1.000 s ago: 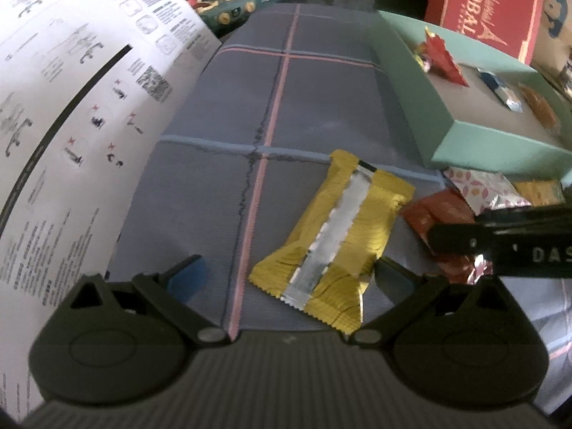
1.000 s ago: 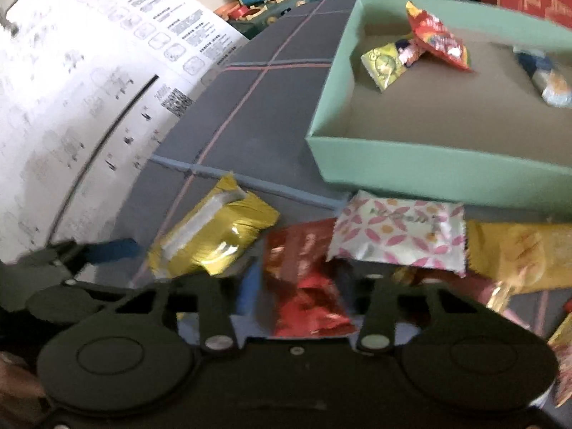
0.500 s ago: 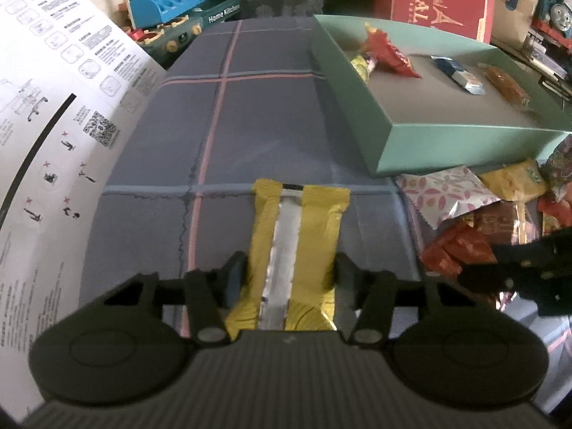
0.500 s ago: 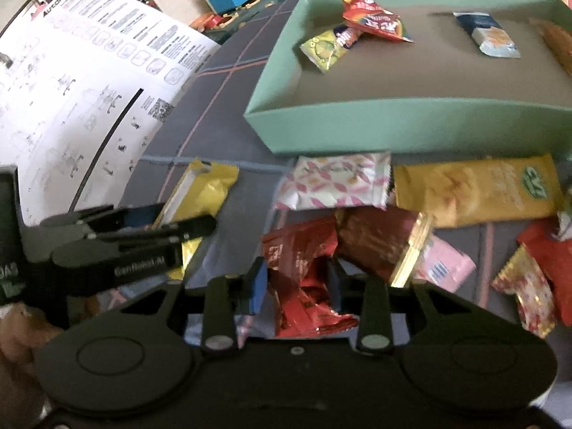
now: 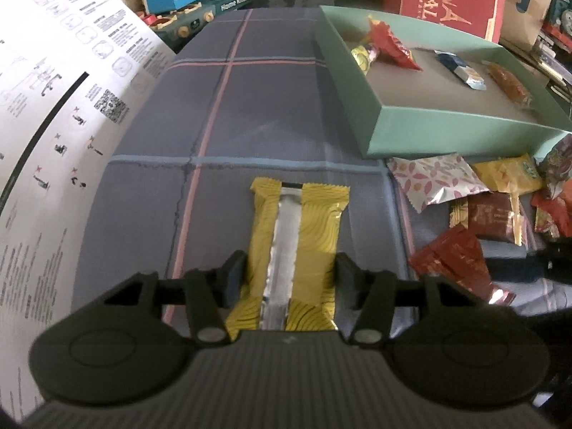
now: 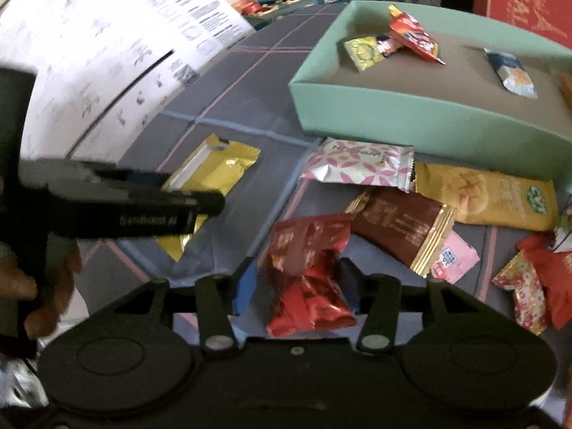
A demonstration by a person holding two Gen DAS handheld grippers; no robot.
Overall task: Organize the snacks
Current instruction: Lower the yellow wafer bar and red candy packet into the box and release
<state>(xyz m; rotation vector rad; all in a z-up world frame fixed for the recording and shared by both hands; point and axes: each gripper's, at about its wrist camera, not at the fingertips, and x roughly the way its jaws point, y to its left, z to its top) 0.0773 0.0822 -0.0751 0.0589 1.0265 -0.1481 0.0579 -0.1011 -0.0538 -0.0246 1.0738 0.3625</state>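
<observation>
My left wrist view looks steeply down, close over the grey plaid cloth; my right wrist view does likewise from further right. Both share the shallow mint-green cardboard box

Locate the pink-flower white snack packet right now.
The pink-flower packet lies on the plaid cloth against the front wall of the green box, centre of the right wrist view, with the yellow packet touching its right end.

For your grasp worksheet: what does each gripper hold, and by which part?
Left gripper: yellow wafer packet, pinched across its long sides near one end. Right gripper: red foil packet, across its middle.
</observation>
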